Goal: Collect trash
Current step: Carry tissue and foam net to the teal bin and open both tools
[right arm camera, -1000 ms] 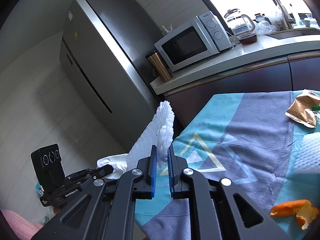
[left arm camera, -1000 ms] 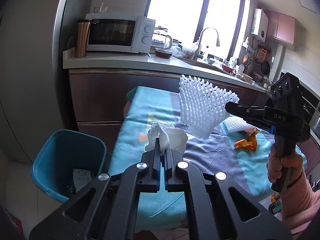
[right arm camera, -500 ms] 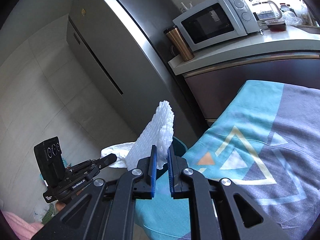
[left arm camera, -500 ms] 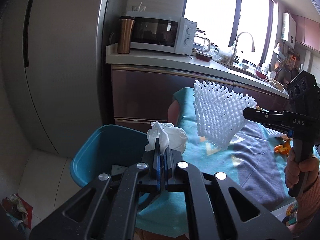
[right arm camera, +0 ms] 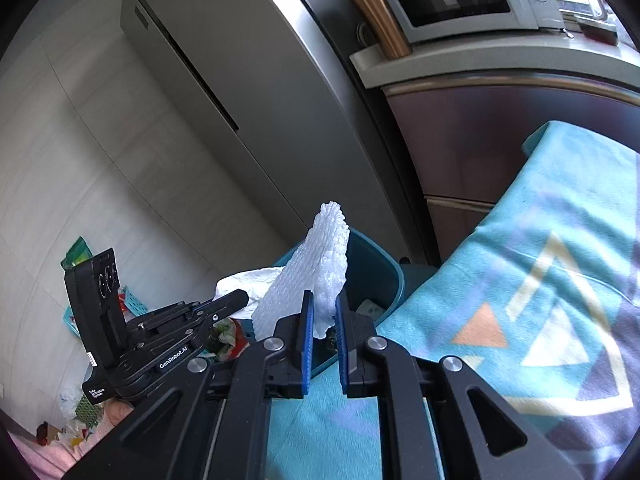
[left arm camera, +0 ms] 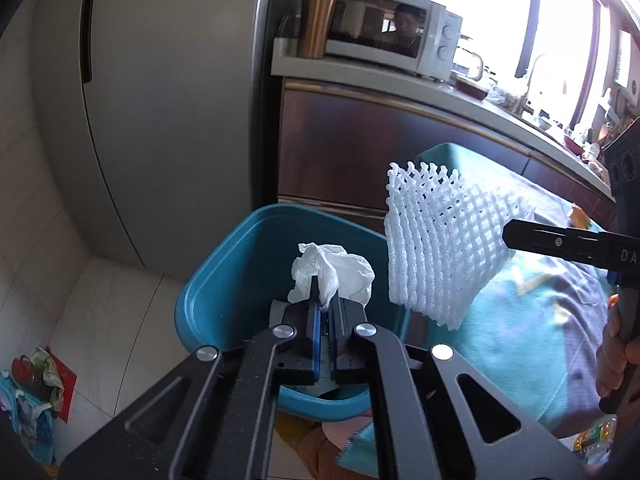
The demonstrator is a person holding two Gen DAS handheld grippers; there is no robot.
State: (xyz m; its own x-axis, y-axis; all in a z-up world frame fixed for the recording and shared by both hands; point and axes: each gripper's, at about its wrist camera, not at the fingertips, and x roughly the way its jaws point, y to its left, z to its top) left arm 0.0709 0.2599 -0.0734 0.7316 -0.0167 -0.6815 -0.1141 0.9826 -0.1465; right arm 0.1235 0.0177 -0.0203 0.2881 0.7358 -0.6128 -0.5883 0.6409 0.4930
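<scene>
Both pieces of trash were at the drop-off step. The left gripper point(left arm camera: 326, 304) was clenched on a crumpled white tissue point(left arm camera: 332, 270) above the teal bin point(left arm camera: 224, 280), while the right gripper point(right arm camera: 322, 312) grasped a white foam fruit net point(right arm camera: 316, 276) near the bin's right rim. Next, I judged, the net needed to come over the opening before either pair of jaws let go.

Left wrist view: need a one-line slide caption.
Left gripper shut on a crumpled tissue above the teal trash bin; right gripper holds a white foam fruit net beside it.
</scene>
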